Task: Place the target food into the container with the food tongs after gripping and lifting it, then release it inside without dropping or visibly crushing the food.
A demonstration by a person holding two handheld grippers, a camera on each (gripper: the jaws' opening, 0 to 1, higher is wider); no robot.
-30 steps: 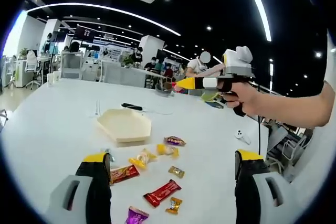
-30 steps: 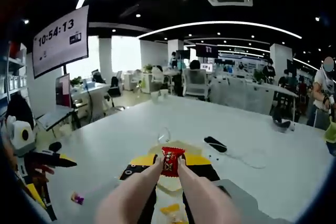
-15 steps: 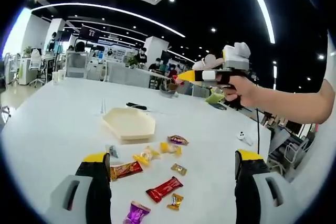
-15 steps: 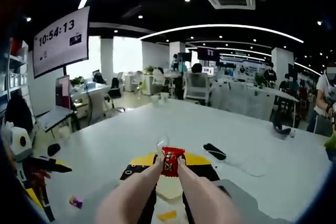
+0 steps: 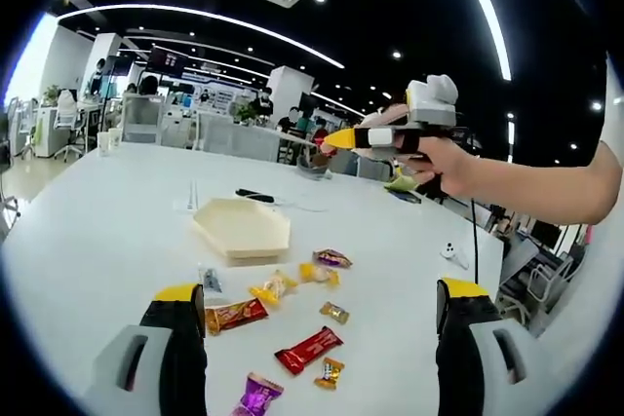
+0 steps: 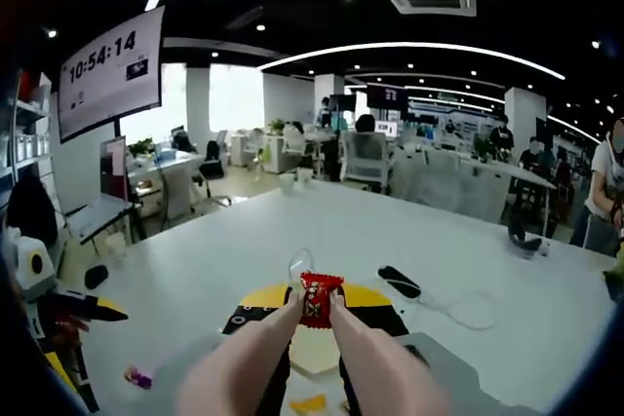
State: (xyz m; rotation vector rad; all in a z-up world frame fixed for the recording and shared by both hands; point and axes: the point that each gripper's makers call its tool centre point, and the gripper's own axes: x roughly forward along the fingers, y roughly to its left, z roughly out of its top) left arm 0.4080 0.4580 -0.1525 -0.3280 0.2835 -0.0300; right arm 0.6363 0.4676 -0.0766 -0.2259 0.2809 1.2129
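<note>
Room: open office, ceiling light strips, wide white table [image 5: 88,231].
Hidden: container [image 6: 317,350] mostly covered by tongs in right gripper view; wrapper print unreadable.
Right gripper [image 6: 314,307]: clenched on pale food tongs [image 6: 366,362], whose tips pinch red candy [image 6: 317,297], centre frame, above table.
Left gripper [image 5: 320,304]: jaws wide apart, holding nothing.
Table: cream container [image 5: 242,229] centre-left; loose candies [image 5: 308,348] below it.
</note>
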